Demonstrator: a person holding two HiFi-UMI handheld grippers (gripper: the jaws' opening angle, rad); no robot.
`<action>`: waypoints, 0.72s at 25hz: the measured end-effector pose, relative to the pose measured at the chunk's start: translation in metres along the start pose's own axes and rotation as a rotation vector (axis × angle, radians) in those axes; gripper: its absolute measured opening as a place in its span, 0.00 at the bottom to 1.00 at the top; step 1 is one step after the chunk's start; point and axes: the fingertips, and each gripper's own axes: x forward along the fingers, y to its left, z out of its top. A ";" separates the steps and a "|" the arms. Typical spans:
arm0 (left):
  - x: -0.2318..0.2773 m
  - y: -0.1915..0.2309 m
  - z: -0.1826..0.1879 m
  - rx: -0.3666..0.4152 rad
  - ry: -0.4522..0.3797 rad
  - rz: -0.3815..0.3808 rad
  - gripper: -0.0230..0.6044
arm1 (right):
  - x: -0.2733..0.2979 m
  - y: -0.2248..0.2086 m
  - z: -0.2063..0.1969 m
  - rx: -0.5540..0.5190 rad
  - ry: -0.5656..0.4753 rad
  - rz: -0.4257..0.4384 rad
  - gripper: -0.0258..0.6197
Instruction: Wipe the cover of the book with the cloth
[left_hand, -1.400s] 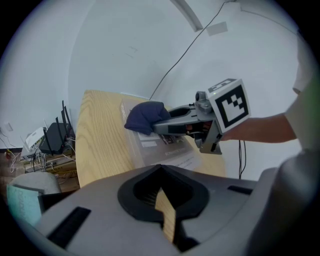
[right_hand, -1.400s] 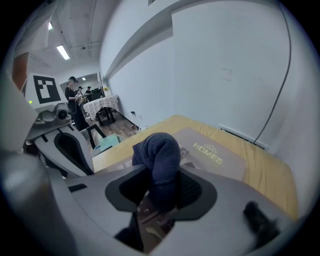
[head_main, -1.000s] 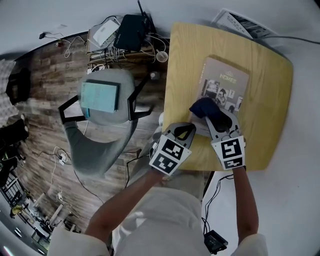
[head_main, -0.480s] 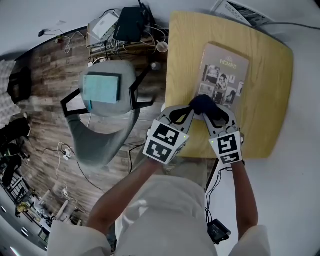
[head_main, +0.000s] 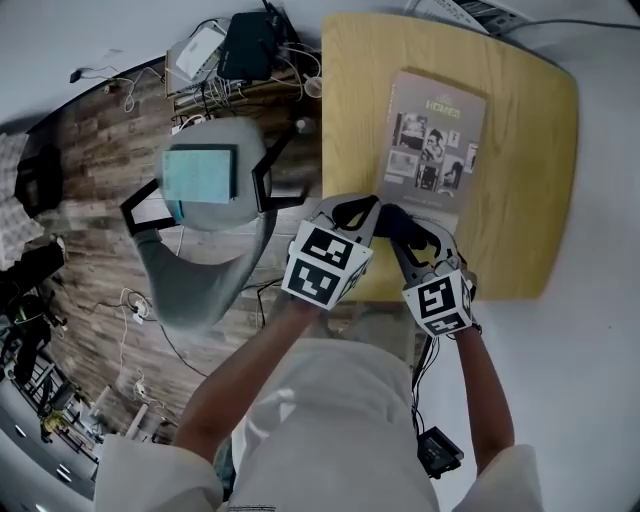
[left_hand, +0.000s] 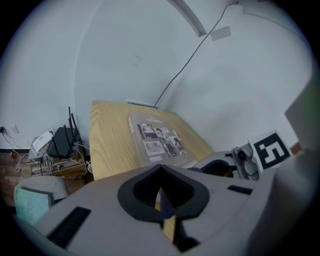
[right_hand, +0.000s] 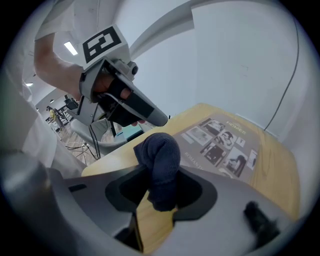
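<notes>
"Book (head_main: 432, 140) first: where did it lie?"

"Flat on the counter (head_main: 520, 220), cover up. The cover was grey with a block of small photographs. It sat toward the far side of the top, its long edges roughly square to the counter's sides. The counter itself was pale wood with rounded corners."

"And the cloth (head_main: 398, 217)?"

"Dark blue, bunched into a roll, at the book's near edge. The right gripper (head_main: 410, 225) had its fingers closed on it, and the roll stood up between them. Whether the cloth pressed on the cover could not be determined."

"The other tool?"

"The left gripper (head_main: 358, 208) was just beside the right one, over the counter's near edge. Its fingers were brought together and nothing was held between them."

"Condition of the room?"

"A white wall stood behind the counter, with a thin cable (left_hand: 190, 56) running up it. To the left was a wood-plank floor (head_main: 90, 130). A grey chair (head_main: 215, 230) stood there with a teal rectangular item (head_main: 200, 175) on its seat. Beyond the chair, a black box (head_main: 245, 50) sat among tangled cables, near the counter's far left corner."
</notes>
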 end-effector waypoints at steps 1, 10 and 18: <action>0.000 -0.001 0.000 0.001 0.003 -0.002 0.05 | -0.002 0.004 -0.002 -0.004 0.006 0.006 0.28; 0.000 -0.009 0.003 0.026 0.017 -0.016 0.05 | -0.023 0.026 -0.012 -0.006 0.026 0.047 0.28; -0.011 -0.018 0.010 0.056 0.020 -0.033 0.05 | -0.051 0.011 -0.002 0.085 -0.014 -0.007 0.28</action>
